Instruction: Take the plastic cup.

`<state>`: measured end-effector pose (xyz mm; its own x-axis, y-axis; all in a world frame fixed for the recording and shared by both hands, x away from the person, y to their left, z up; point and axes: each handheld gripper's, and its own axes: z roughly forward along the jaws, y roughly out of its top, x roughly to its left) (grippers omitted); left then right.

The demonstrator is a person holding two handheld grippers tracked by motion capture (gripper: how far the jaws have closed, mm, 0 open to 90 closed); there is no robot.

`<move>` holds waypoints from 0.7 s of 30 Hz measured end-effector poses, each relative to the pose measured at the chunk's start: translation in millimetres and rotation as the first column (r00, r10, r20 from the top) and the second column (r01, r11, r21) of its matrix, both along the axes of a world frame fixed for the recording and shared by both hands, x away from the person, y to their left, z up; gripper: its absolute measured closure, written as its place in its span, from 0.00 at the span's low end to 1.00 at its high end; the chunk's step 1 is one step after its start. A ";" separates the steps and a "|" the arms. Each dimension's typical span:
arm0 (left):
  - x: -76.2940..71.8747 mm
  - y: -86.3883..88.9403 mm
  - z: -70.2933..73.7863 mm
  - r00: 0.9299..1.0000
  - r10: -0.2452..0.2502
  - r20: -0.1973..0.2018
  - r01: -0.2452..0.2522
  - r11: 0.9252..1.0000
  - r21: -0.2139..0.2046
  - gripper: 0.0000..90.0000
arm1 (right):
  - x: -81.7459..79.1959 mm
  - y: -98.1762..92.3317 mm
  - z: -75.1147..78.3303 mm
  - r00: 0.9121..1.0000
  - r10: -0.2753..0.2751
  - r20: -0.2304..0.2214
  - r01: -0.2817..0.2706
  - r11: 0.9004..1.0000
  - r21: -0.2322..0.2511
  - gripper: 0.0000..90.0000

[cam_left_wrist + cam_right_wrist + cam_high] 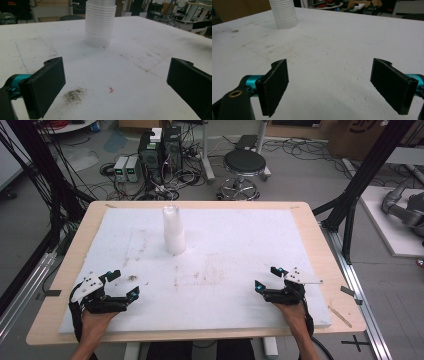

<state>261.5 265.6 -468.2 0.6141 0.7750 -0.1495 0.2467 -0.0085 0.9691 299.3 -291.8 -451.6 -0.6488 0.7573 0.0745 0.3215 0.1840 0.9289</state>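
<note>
Cups, a tall nested stack of clear plastic ones, stand upright on the white foam sheet that covers the bench, toward its far side and a little left of the middle. I cannot see into the top cup from any view, so I cannot tell whether anything is in it; the walls look clear and hold nothing that I can make out.

My left claw rests low over the sheet, well nearer to me than the stack and to its left, with its jaws spread wide and nothing between them. My right claw sits on the other side of the stack, also well short of it, jaws spread just as wide and also bare. In the left gripper view the stack rises straight ahead beyond the jaws; in the right gripper view it stands off to the upper left.

I judge this to be the very start: both claws parked, the stack untouched. The next move, as I read it, calls for one claw to travel forward to the stack and steady the lower cups, while the other closes gently on the rim of the top cup to lift it free. Thin plastic like this will likely flex and cling, so I would squeeze lightly. A grey smudge on the sheet lies between my left claw and the stack.
</note>
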 end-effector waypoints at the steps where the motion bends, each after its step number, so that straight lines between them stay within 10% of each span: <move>1: 0.2 0.3 0.0 1.000 0.002 -0.003 -0.002 1.000 -0.003 0.02 | 0.7 0.0 0.0 1.000 0.003 -0.005 -0.003 1.000 -0.001 0.17; 21: 12.4 4.1 15.4 0.999 -0.049 -0.007 0.049 0.998 -0.032 0.02 | 3.0 -1.4 -0.2 1.000 0.018 -0.018 -0.018 1.000 0.009 0.17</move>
